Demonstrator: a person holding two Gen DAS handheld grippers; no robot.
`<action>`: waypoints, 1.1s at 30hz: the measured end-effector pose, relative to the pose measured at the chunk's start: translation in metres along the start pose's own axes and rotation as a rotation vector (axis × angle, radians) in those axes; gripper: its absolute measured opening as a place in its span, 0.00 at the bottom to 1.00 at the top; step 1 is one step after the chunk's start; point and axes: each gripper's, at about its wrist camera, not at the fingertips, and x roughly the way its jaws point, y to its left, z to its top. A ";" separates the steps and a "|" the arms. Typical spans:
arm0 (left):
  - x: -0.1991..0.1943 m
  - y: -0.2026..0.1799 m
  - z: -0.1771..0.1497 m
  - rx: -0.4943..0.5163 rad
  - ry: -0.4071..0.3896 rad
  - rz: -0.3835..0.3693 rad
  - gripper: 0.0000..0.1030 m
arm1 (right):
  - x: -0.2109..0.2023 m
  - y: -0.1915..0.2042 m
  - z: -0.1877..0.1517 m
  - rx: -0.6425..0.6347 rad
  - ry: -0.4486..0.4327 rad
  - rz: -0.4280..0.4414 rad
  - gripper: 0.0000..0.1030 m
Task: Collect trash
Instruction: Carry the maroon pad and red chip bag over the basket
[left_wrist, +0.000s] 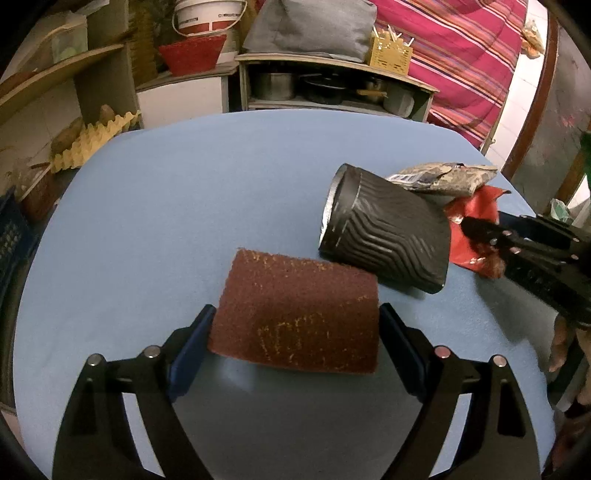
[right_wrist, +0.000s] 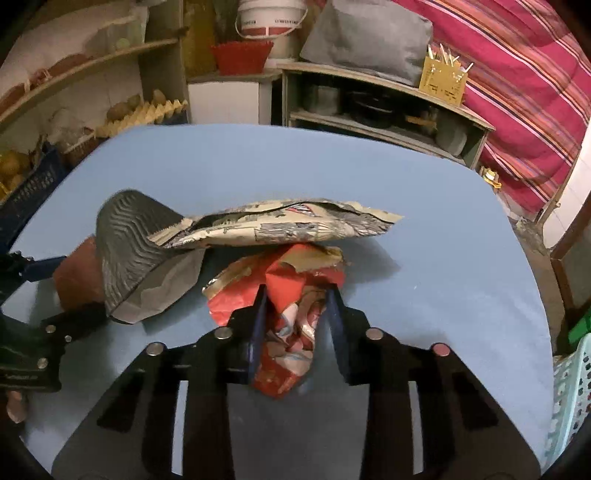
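Lifting should wait until the right hand-held gripper (right_wrist: 297, 295), clamped on the red wrapper (right_wrist: 291, 332), and the left hand-held gripper (left_wrist: 295, 325), squeezing the brown scouring pad (left_wrist: 295, 314), grip firmly.

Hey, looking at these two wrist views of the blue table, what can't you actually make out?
- Left wrist view: the black ribbed paper cup covers most of the crumpled red wrapper.
- Right wrist view: the printed paper bag overlaps the cup's side, and the cup hides most of the brown scouring pad.
- Right wrist view: the pale plastic basket is cut off by the edge.
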 end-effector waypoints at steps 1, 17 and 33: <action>0.000 0.000 0.000 -0.001 0.000 0.003 0.83 | -0.003 -0.002 -0.001 0.001 -0.008 -0.005 0.30; -0.039 0.002 -0.016 -0.045 -0.070 0.068 0.83 | -0.077 -0.055 -0.039 -0.009 -0.055 -0.089 0.29; -0.110 -0.074 -0.007 0.022 -0.224 0.120 0.83 | -0.172 -0.143 -0.068 0.130 -0.181 -0.143 0.29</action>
